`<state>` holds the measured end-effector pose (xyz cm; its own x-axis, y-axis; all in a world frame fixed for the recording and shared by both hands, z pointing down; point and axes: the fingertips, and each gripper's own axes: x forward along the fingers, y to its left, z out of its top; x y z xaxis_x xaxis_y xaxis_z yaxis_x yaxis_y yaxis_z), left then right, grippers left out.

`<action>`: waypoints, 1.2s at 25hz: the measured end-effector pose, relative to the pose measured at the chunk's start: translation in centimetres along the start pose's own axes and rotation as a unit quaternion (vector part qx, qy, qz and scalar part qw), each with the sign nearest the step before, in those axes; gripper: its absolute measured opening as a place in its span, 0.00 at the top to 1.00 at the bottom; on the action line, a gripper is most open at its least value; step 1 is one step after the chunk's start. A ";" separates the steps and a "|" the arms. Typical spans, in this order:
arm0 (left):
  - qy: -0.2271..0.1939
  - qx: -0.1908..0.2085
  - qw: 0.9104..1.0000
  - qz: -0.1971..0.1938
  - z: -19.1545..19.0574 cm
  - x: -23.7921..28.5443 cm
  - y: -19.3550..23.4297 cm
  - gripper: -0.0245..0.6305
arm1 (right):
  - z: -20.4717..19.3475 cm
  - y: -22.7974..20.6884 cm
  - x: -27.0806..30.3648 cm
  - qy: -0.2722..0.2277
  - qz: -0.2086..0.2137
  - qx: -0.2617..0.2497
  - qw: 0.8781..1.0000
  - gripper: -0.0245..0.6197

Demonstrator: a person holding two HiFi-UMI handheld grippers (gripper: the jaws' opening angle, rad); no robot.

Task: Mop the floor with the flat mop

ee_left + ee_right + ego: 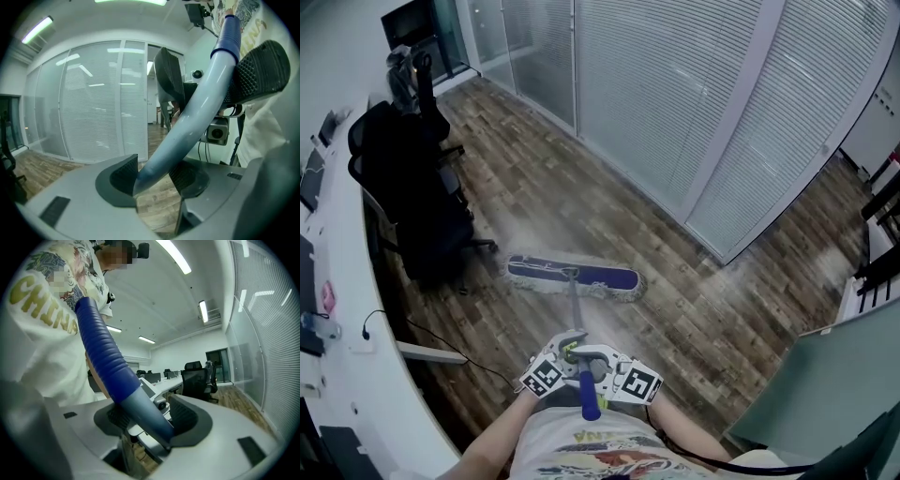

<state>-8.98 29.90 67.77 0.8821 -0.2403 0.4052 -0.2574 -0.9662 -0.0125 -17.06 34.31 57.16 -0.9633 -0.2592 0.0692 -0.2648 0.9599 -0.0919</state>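
Blue flat mop (602, 278), pale fringed edges

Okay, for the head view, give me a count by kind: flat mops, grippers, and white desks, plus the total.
flat mop: 1
grippers: 2, the left gripper and the right gripper, both closed on the mop's handle
white desk: 1
Total: 4

Head view overhead; gripper views close, share handle (192, 122).
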 end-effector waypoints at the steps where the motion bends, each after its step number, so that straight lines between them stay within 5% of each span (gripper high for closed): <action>1: -0.005 -0.004 1.000 0.002 0.0 0.1 0.7 0.68 | 0.0 -0.6 0.3 0.001 0.004 0.001 1.000 0.61; 8: -0.001 0.005 1.000 0.000 -0.9 1.4 8.4 0.68 | -0.4 -7.7 3.4 0.022 0.010 -0.007 1.000 0.61; 21: -0.016 -0.018 1.000 -0.008 1.5 2.8 30.9 0.67 | 3.9 -28.3 12.8 0.007 -0.008 0.011 1.000 0.61; 26: -0.015 -0.007 1.000 -0.008 1.0 3.4 39.0 0.67 | 3.8 -35.4 16.5 0.018 -0.011 -0.024 0.999 0.61; 30: -0.011 -0.004 1.000 -0.013 0.9 4.5 43.2 0.67 | 4.2 -39.7 17.9 0.010 -0.030 0.014 0.999 0.60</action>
<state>-15.79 -13.04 68.27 0.8971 -0.2181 0.3843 -0.2384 -0.9712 0.0054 -23.91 -8.92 57.92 -0.9450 -0.3128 0.0955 -0.3226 0.9396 -0.1148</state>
